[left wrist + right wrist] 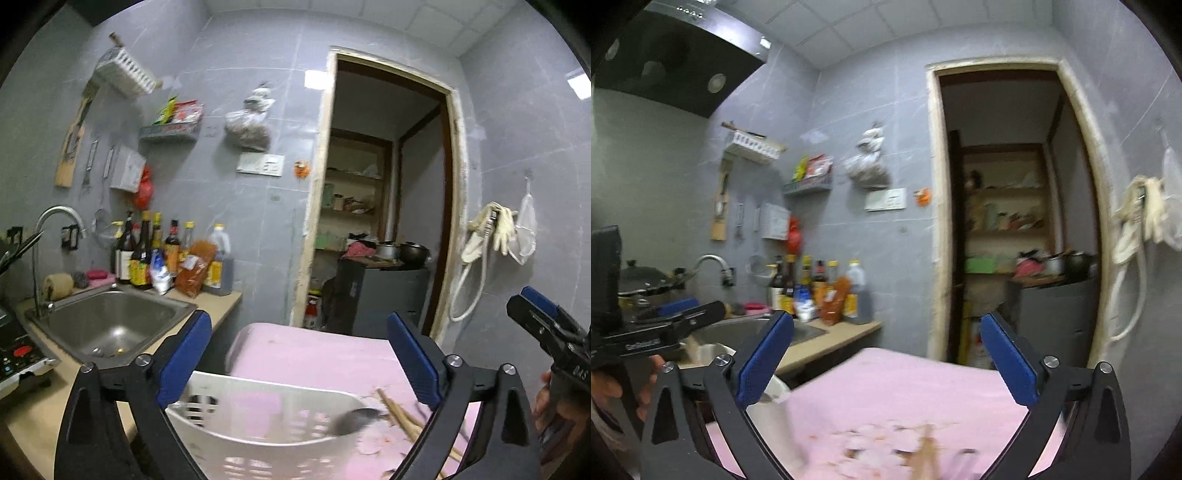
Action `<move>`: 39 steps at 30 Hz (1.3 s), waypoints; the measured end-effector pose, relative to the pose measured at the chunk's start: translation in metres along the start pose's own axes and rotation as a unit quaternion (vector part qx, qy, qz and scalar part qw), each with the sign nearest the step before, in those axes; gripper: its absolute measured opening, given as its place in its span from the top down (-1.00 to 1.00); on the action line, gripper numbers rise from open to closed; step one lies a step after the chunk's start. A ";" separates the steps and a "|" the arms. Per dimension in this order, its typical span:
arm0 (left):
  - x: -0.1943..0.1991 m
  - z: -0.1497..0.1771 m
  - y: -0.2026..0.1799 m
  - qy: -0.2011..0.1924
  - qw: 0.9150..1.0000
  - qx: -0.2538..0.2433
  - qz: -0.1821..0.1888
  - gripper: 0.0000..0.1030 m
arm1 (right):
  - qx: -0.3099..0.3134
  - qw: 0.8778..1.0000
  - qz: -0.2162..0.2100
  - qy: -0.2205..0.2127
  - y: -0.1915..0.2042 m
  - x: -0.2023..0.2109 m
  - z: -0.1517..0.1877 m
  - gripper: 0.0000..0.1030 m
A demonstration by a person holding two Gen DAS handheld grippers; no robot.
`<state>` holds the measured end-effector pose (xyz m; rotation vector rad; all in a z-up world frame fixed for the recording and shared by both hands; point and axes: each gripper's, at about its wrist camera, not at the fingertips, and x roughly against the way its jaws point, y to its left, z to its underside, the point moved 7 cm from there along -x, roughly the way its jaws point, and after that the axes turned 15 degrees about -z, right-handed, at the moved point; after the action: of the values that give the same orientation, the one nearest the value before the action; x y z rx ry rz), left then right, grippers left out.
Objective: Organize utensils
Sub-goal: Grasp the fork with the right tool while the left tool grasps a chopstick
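Left tool (299,354) wide apart, empty, poised over white slotted plastic basket (258,413). Right tool (886,354) likewise spread, gripping nothing. Wooden chopsticks (402,415) and dark spoon (354,421) loose on pink cloth-covered desk (314,350), just right of basket rim; spoon blurred, possibly touching rim. Probable step: first pickup. Advisable: lower right tool level with cloth, pinch thin chopsticks together mid-shaft, steady light basket with left. Chopsticks slender, matte, roll-prone; cloth soft, crumb-speckled. Beyond: steel sink (110,321), glossy sauce bottles (147,254), grey tiled wall, open doorway (384,192).
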<state>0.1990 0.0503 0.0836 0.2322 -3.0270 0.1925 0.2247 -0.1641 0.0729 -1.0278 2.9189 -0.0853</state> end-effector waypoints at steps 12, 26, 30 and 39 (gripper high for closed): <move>0.001 0.038 -0.091 0.051 0.992 -0.074 0.084 -0.84 | -0.021 0.993 0.091 0.076 -0.074 0.058 0.041 -1.00; -0.020 0.128 -0.166 0.191 0.954 -0.185 0.141 -0.41 | -0.110 0.964 0.061 0.235 -0.108 0.062 0.122 -0.29; -0.040 0.151 -0.173 0.252 0.938 -0.189 0.144 0.07 | -0.123 0.952 0.042 0.278 -0.103 0.055 0.141 0.03; -0.087 0.196 -0.179 0.368 0.902 -0.178 0.138 0.51 | -0.133 0.933 0.006 0.335 -0.093 0.045 0.166 0.38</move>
<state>0.2958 -0.1381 -0.0979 -0.2530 -2.2610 -0.2129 0.2579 -0.2704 -0.0873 -1.2113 3.6356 -0.0467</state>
